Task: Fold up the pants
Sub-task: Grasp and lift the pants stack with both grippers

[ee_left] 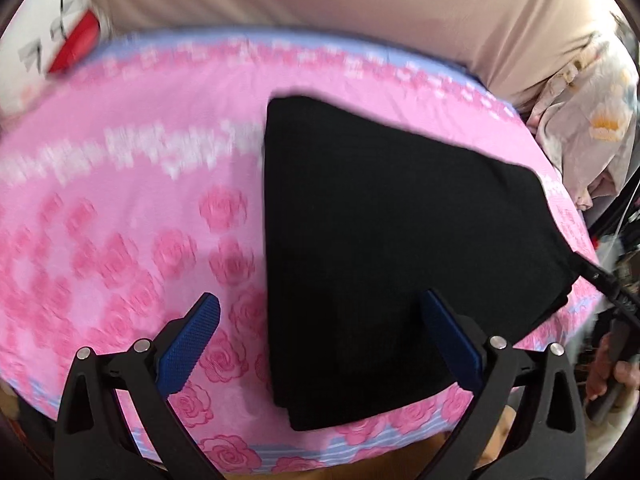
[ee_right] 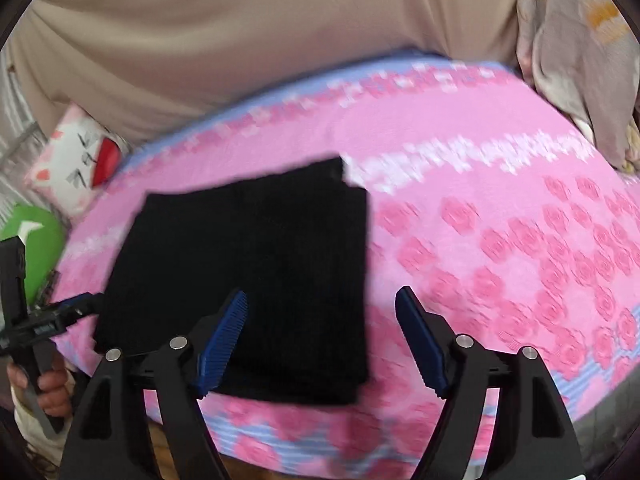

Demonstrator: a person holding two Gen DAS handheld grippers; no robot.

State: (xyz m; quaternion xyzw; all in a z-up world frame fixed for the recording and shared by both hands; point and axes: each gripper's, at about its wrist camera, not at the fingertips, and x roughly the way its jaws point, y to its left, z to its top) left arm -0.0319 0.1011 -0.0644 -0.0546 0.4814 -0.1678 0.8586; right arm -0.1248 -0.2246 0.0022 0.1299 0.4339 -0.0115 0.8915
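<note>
In the left wrist view, the left gripper (ee_left: 320,338) hangs above the near edge of a bed covered with a pink rose-print sheet (ee_left: 132,208). Its fingers (ee_left: 192,344) are spread wide and released, holding nothing. The left blue pad sits over bare sheet, while the right pad overlaps the black folded pants (ee_left: 372,240), though whether it touches the cloth cannot be told. The pants lie flat as a dark folded block on the right half of the sheet, their left fold edge running between the two fingers and their near end close to the bed's front border. At the far right edge, the other gripper's black tip reaches the pants' right corner, with a hand (ee_left: 612,376) below it.

In the right wrist view, a white cat-print cushion (ee_right: 76,168) and a green object (ee_right: 36,240) sit beyond the bed's left side. The left gripper's tip comes in from the left at the pants' (ee_right: 256,264) near-left corner, held by a hand (ee_right: 48,388). The pants lie left of centre on the sheet (ee_right: 500,240). The right gripper (ee_right: 322,344) is released, its fingers (ee_right: 420,344) well apart and gripping nothing: the left pad overlaps the pants' near-right part, and the right pad stands over bare sheet beside the pants' right edge. A person in a beige garment (ee_right: 240,40) fills the far side, with pale floral fabric (ee_right: 580,60) at the right.
</note>
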